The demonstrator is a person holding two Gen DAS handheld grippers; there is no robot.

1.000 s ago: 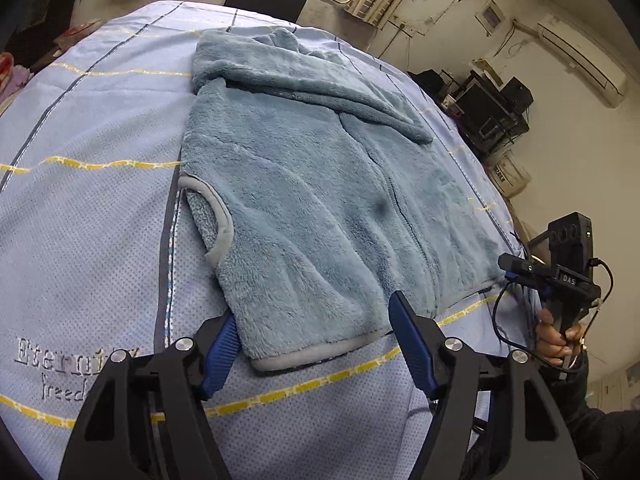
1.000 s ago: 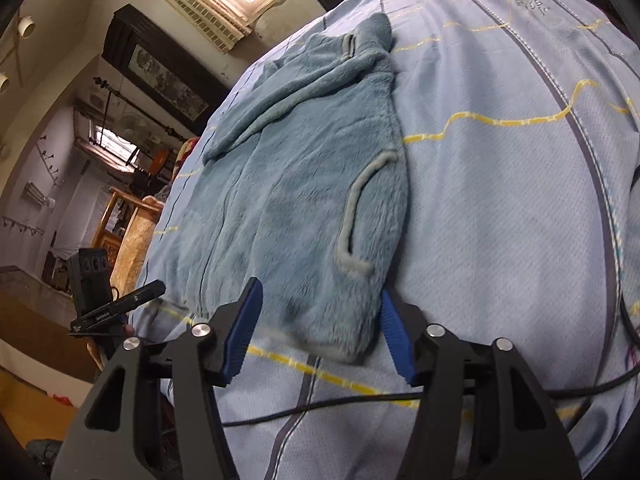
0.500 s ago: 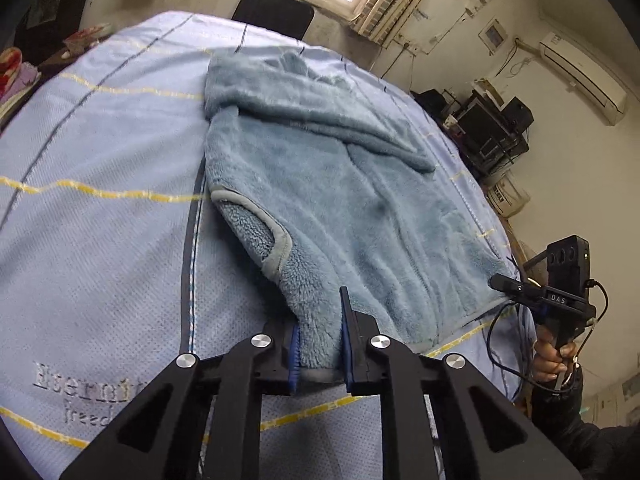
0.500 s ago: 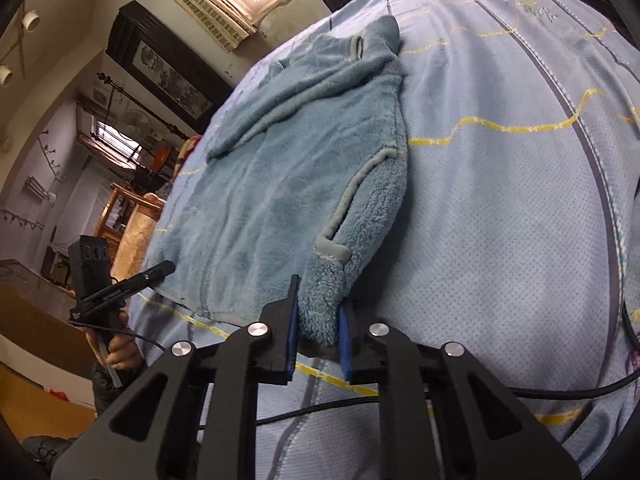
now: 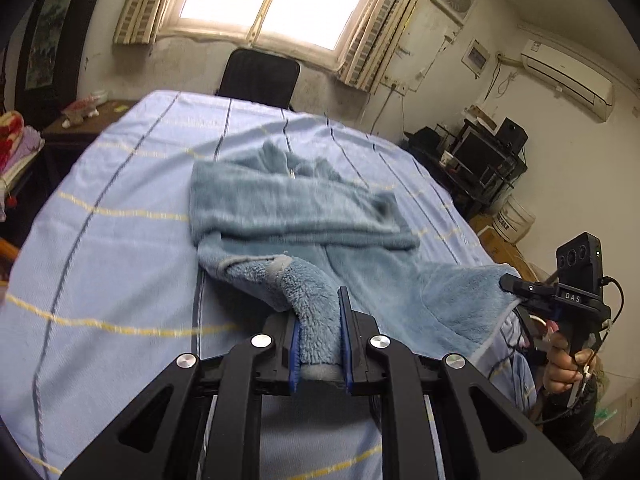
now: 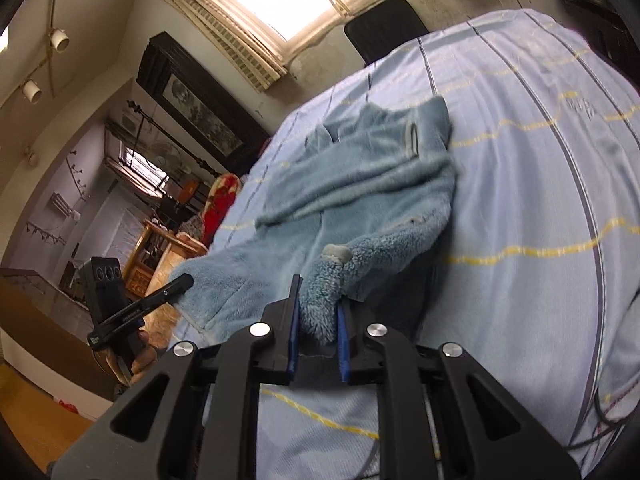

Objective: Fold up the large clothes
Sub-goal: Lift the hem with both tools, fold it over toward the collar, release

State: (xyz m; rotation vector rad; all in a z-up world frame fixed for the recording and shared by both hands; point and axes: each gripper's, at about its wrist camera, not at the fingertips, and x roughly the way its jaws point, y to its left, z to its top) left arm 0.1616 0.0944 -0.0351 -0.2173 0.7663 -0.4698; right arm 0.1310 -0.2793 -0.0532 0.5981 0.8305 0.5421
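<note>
A blue fleece jacket (image 5: 304, 208) lies on a bed with a light blue striped sheet (image 5: 120, 240), sleeves folded across its upper part. My left gripper (image 5: 320, 320) is shut on the jacket's near left hem corner and holds it raised above the sheet. My right gripper (image 6: 318, 312) is shut on the near right hem corner of the jacket (image 6: 360, 184), also raised. The right gripper (image 5: 540, 300) shows at the right in the left wrist view, holding its corner. The left gripper (image 6: 160, 296) shows at the left in the right wrist view.
A black chair (image 5: 260, 76) stands behind the bed's far end under a window. A desk with a monitor and speaker (image 5: 480, 152) is at the right. A white bucket (image 5: 512, 220) sits near it. Red bedding (image 6: 218, 204) lies left of the bed.
Both grippers closed on the jacket's bottom hem corners, then lifted them off the sheet. The lower part of the jacket now hangs raised between the grippers.
</note>
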